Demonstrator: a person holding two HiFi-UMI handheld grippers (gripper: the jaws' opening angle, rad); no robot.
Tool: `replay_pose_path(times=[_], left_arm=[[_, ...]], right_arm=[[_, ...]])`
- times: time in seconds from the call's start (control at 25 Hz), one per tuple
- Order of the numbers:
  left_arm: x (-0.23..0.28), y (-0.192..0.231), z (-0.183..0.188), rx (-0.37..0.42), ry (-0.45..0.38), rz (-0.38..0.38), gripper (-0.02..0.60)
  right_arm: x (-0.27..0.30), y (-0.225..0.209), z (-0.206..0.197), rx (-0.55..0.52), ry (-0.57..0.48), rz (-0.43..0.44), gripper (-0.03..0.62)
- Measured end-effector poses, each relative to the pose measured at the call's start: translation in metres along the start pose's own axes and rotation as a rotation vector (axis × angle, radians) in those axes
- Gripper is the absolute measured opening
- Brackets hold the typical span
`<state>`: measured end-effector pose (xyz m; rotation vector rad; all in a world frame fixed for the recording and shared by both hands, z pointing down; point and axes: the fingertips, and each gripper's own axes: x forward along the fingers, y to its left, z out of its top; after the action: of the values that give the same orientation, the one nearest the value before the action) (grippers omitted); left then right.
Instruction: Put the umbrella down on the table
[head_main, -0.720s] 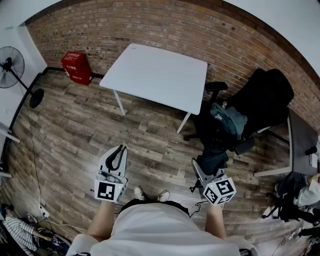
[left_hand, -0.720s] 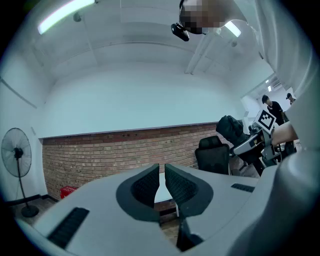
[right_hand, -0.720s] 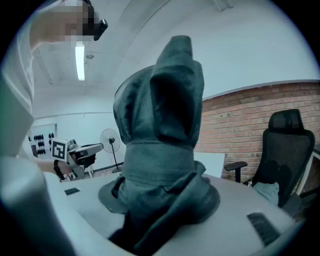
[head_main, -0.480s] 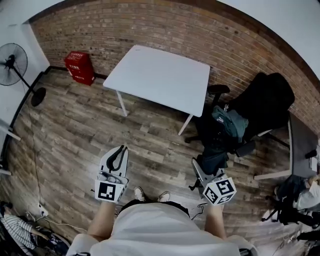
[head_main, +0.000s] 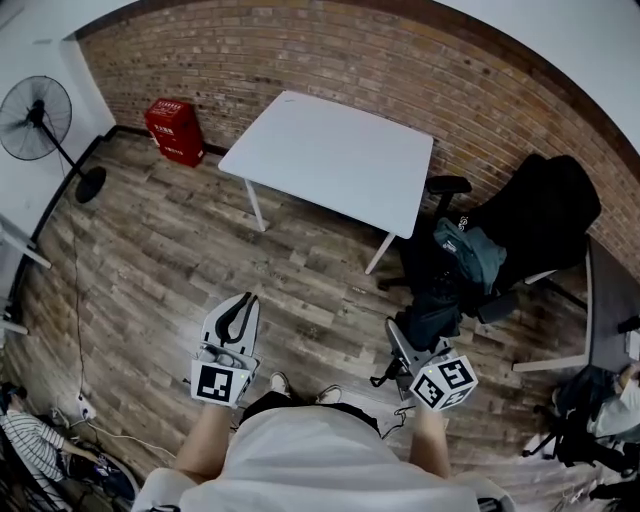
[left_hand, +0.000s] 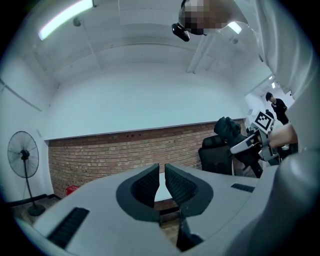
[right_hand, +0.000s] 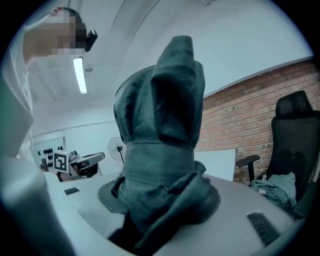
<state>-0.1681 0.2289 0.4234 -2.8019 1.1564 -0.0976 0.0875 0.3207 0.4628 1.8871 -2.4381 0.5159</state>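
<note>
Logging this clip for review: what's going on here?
A person stands on the wood floor, short of the white table, a gripper in each hand. The right gripper is clamped on a folded umbrella. The left gripper is empty, jaws nearly together. The umbrella isn't on the table yet.

White short-sleeved shirt (head_main: 320, 462); pale shoes (head_main: 278, 383), too small to tell more. Left gripper (head_main: 243, 300) and right gripper (head_main: 393, 332) in light grey shells, with dark ribbed pads (left_hand: 145, 187). On each, a white cube (head_main: 220, 381) with black square markers. Beside the right one, perhaps a thin dark cable (head_main: 383, 378).
</note>
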Motion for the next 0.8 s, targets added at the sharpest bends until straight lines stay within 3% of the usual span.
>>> replay_pose_path(times=[0.32, 0.52, 0.8], left_arm=[[0.0, -0.03, -0.026, -0.029, 0.054, 0.002, 0.052], [0.035, -0.039, -0.03, -0.043, 0.053, -0.039, 0.052], [0.103, -0.021, -0.043, -0.078, 0.038, -0.086, 0.052]], right_arm=[[-0.011, -0.014, -0.023, 0.016, 0.031, 0.031, 0.218], [-0.008, -0.024, -0.038, 0.037, 0.087, 0.027, 0.218], [0.041, -0.057, -0.028, 0.036, 0.116, 0.001, 0.218]])
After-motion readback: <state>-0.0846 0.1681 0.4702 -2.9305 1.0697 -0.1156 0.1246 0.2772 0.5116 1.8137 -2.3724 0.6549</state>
